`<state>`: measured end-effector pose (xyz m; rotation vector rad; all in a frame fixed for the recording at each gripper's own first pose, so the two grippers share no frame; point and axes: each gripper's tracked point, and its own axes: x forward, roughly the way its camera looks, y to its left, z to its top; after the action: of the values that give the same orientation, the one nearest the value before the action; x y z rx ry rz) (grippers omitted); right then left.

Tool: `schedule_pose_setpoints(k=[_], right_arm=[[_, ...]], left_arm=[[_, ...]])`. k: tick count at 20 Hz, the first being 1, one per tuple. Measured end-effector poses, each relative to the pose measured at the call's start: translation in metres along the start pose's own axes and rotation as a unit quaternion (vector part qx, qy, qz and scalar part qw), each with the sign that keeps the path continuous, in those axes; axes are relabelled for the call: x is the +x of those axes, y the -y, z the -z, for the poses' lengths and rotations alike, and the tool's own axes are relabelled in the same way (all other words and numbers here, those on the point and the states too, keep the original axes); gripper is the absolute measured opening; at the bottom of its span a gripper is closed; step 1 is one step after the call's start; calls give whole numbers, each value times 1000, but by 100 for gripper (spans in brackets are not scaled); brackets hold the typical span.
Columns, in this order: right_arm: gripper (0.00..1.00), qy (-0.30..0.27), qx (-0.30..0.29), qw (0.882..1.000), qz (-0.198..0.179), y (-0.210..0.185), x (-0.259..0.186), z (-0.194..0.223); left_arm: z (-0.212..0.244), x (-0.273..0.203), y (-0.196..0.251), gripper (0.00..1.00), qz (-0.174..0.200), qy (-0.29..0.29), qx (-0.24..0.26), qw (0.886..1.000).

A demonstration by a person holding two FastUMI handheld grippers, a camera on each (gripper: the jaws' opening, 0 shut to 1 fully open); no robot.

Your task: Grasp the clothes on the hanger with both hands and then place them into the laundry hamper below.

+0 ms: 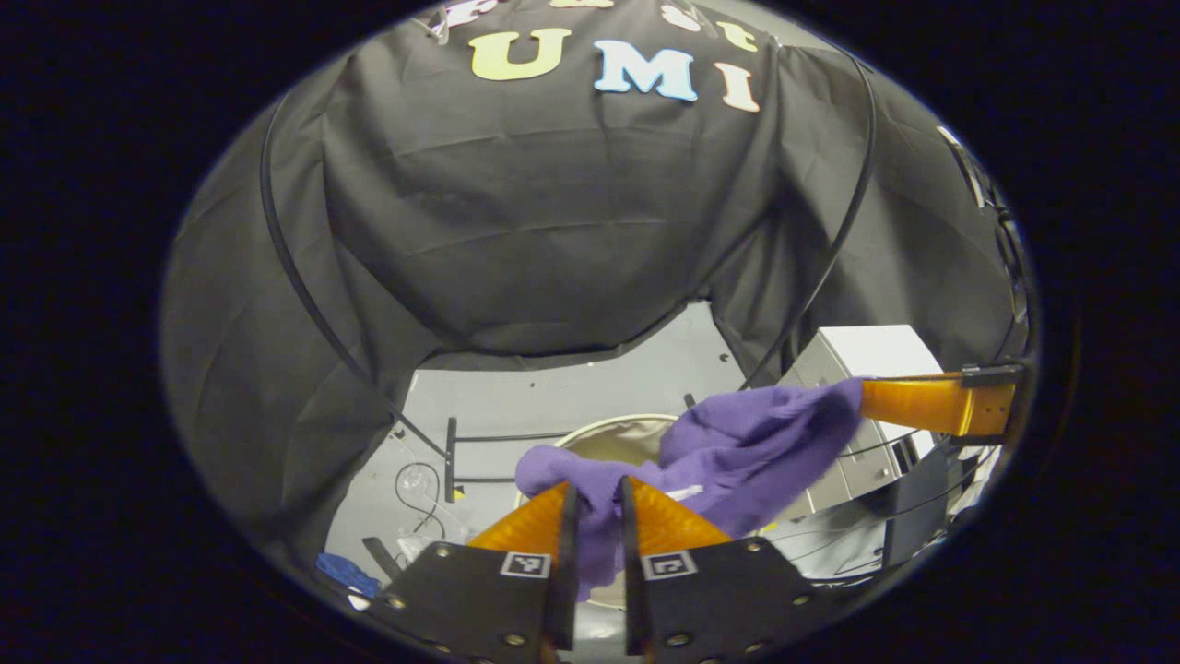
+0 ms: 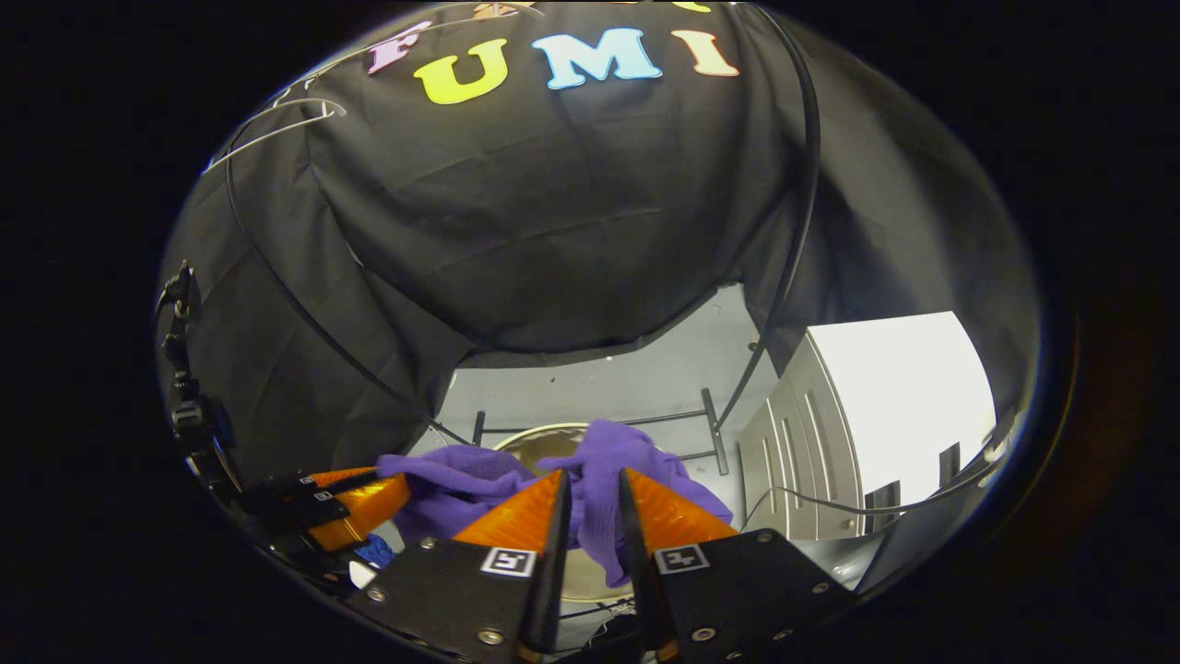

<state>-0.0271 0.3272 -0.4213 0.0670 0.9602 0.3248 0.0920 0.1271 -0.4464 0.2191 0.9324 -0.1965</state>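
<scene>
Step in hand: carrying; the purple garment (image 1: 737, 452) is off any hanger I can see and hangs between my two tools above the laundry hamper (image 1: 619, 433).
Left gripper (image 1: 597, 498): my fingers are narrowed onto one bunched end of the cloth, which spills down between them.
Right gripper (image 2: 590, 498): my fingers pinch the other end, and a fold drapes through the gap.
Where the garment is: in the air, stretched between both grips, sagging in the middle, over the hamper's round pale rim (image 2: 544, 435) on the grey floor (image 2: 636, 383).
Nearby: a white cabinet (image 2: 876, 406) stands beside the hamper.
Next move, as I judge it: lower both hands together until the cloth is inside the rim, then widen both sets of fingers.
Risk: a trailing edge may catch on the rim and hang outside.
</scene>
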Motion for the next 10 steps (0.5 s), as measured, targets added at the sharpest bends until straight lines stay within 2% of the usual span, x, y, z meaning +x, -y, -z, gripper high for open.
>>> schedule_pose_setpoints(k=[3,4,5,6,8,10], right_arm=[[58,14,-2,1000,0,-1,-13,-11],[75,21,-4,1000,2,1,-18,-17],[81,31,-5,999,7,5,-23,-23],[92,42,-6,999,11,8,-31,-32],[95,70,-6,997,23,19,-48,-52],[95,100,-2,994,34,30,-67,-73]], left_arm=[[-15,-17,-3,60,-12,20,18,1000],[-21,-25,-5,72,-16,27,19,999],[-27,-33,-6,84,-22,34,19,999],[-35,-42,-7,96,-26,43,19,999],[-57,-61,-8,91,-31,68,21,997],[-84,-84,-11,91,-34,97,27,994]])
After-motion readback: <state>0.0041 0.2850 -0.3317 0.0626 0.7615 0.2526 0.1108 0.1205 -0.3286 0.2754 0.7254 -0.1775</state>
